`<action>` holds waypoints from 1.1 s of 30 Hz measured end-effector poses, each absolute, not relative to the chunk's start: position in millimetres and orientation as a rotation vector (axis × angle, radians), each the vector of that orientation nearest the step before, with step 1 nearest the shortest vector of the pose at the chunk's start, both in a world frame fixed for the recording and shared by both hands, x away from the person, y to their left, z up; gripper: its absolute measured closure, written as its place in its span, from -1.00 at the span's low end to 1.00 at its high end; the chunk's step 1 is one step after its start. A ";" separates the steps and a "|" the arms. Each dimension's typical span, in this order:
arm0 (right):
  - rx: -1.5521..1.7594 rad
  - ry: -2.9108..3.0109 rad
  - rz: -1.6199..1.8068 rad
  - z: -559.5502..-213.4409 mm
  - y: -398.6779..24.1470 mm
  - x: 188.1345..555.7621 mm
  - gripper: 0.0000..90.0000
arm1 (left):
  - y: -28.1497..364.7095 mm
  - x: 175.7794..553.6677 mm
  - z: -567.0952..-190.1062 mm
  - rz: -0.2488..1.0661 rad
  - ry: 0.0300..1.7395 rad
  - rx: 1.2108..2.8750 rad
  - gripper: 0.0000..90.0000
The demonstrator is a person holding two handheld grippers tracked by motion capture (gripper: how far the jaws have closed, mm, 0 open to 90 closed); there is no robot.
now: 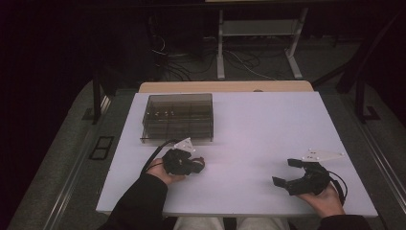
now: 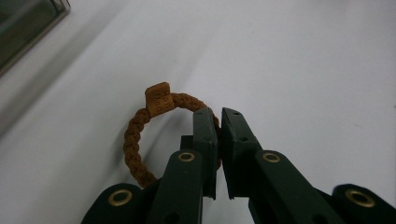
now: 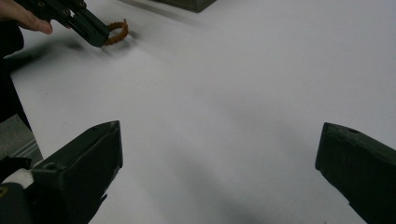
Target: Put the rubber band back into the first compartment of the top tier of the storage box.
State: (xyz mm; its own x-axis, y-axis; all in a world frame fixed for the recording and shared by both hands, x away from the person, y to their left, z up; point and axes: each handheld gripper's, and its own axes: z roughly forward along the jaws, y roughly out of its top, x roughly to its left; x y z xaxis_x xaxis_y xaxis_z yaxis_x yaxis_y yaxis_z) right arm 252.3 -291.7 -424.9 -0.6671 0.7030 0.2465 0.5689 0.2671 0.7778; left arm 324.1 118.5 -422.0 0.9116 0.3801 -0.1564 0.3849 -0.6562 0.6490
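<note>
The left hand-held gripper [image 2: 218,122] pinches a brown braided cord ring [image 2: 140,140] (small tag atop) over the white worktop [image 2: 303,70], while the right hand-held gripper [image 3: 219,154] gapes wide, holding nothing.

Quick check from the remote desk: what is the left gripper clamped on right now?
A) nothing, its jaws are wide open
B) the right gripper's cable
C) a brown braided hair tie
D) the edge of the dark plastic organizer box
C: in the left gripper view the left gripper has its jaws closed on the brown braided hair tie, apart from the organizer box.
</note>
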 end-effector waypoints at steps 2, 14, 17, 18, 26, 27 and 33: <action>1.202 2.379 1.361 -424.9 -291.7 252.2 -1.00 | 120.4 324.2 -416.3 -0.001 0.536 2.336 0.87; 1.205 2.379 1.361 -424.9 -291.4 252.2 -1.00 | 126.5 321.9 -391.3 0.017 0.517 2.298 0.87; 1.204 2.379 1.362 -424.9 -291.5 252.1 -1.00 | 127.7 322.0 -387.5 0.017 0.512 2.293 0.87; 1.205 2.378 1.361 -424.9 -291.6 252.2 -1.00 | 128.2 321.9 -386.5 0.017 0.509 2.292 0.87; 1.205 2.379 1.362 -424.8 -291.5 252.0 -1.00 | 132.0 321.1 -379.7 0.027 0.505 2.286 0.87; 1.205 2.378 1.362 -424.8 -291.5 252.0 -1.00 | 132.8 321.1 -378.6 0.028 0.505 2.285 0.87; 1.205 2.379 1.361 -424.9 -291.5 252.1 -1.00 | 138.4 321.0 -371.8 0.038 0.506 2.269 0.87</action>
